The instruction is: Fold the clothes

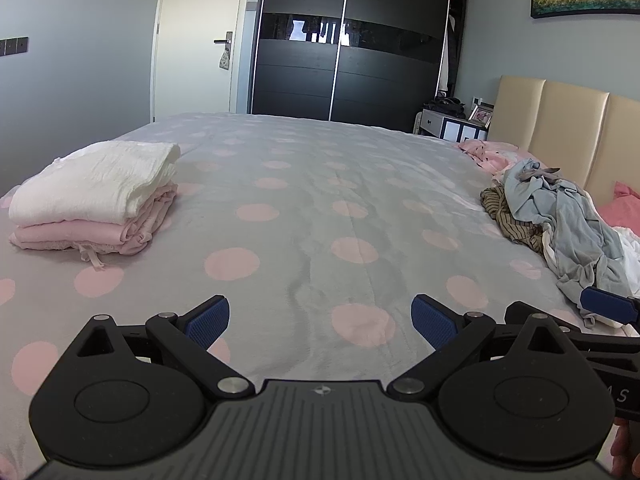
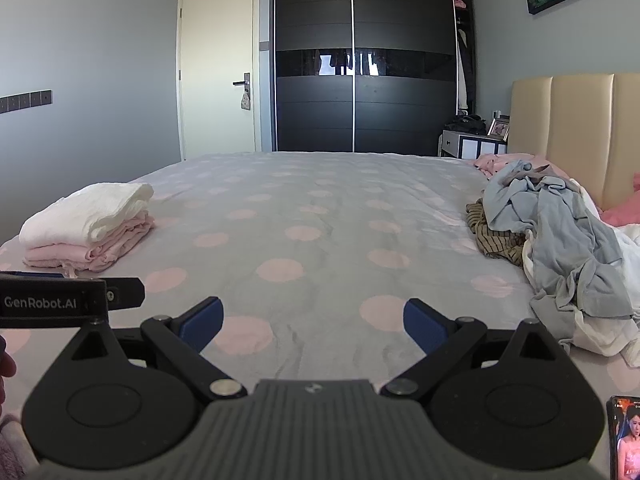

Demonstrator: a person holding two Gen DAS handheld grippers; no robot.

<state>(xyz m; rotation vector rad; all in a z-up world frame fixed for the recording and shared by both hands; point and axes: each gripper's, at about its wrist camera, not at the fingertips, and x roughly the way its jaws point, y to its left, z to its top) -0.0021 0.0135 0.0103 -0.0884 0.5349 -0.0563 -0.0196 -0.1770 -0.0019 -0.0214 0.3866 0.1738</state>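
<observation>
left wrist: left gripper (image 1: 320, 322) jaws apart, empty, over the polka-dot bedspread (image 1: 304, 208); folded stack (image 1: 96, 196), white on pink, far left; unfolded clothes pile (image 1: 560, 220) right by the headboard (image 1: 560, 128) | right wrist: right gripper (image 2: 312, 326) jaws apart, empty; stack left, pile right; phone (image 2: 624, 436) at bottom right

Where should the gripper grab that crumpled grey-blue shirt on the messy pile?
Probably the raised fold on top of the crumpled grey-blue shirt, coming from the left with the open right gripper. It lies topmost on the pile, so it should lift free.
</observation>
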